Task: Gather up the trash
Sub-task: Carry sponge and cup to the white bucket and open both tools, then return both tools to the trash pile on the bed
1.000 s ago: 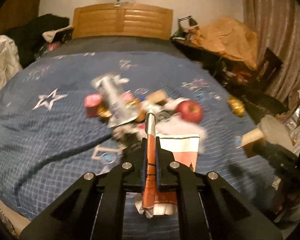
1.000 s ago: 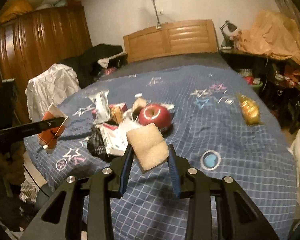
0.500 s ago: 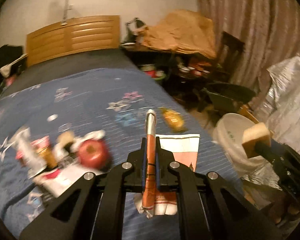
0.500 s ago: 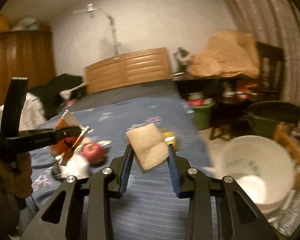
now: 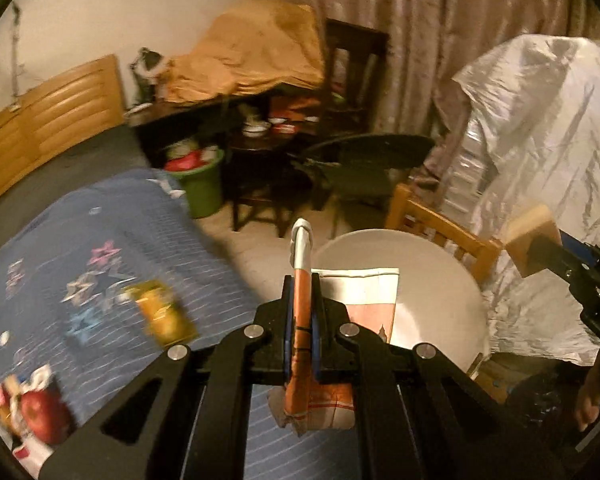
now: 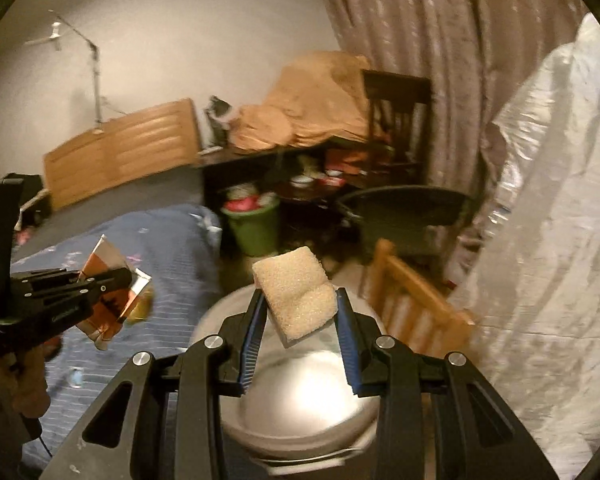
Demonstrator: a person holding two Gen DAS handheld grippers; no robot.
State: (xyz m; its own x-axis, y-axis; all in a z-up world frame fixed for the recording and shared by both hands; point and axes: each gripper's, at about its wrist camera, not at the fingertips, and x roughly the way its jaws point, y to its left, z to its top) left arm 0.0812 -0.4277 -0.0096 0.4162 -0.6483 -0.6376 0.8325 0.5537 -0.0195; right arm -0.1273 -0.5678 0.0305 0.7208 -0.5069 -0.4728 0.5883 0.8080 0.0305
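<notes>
Right gripper (image 6: 300,320) clamping sponge (image 6: 296,292) above white bucket (image 6: 300,408), left gripper (image 5: 301,320) pinching wrapper (image 5: 356,300)

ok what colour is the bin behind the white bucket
Green, seen best in the right wrist view, with red stuff inside.

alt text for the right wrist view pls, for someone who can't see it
The right gripper pinches a beige, rough-textured sponge block above a round white plastic bucket on the floor beside a blue quilted bed. At left, the left gripper clamps a flattened orange-and-white wrapper.
</notes>
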